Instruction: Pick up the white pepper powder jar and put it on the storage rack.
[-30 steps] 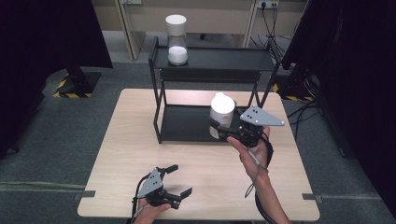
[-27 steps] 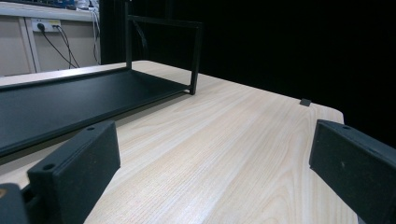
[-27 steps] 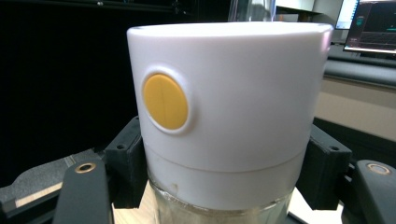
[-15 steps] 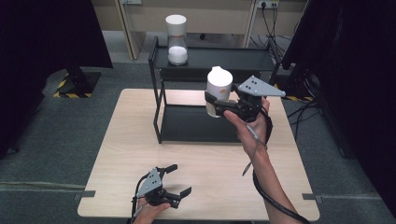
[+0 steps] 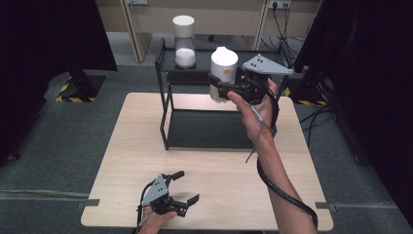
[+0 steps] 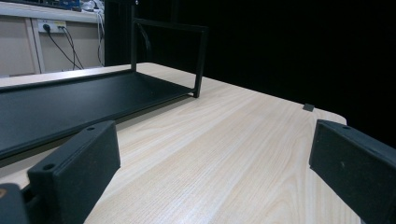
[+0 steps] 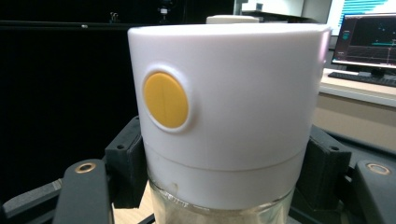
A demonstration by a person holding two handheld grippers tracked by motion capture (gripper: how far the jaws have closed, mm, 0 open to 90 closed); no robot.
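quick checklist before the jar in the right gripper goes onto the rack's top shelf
1. Grip: right gripper is shut on the white-lidded jar, one jaw on each side just below the lid in the right gripper view. Ok.
2. Jar upright: ok.
3. Height: in the high view the jar bottom overlaps the top shelf edge. Clearance cannot tell.
4. Landing spot: the other jar stands at the shelf's left, with bare shelf between the jars. Ok.
5. Left gripper: open, low over the table, away from the rack. Ok.
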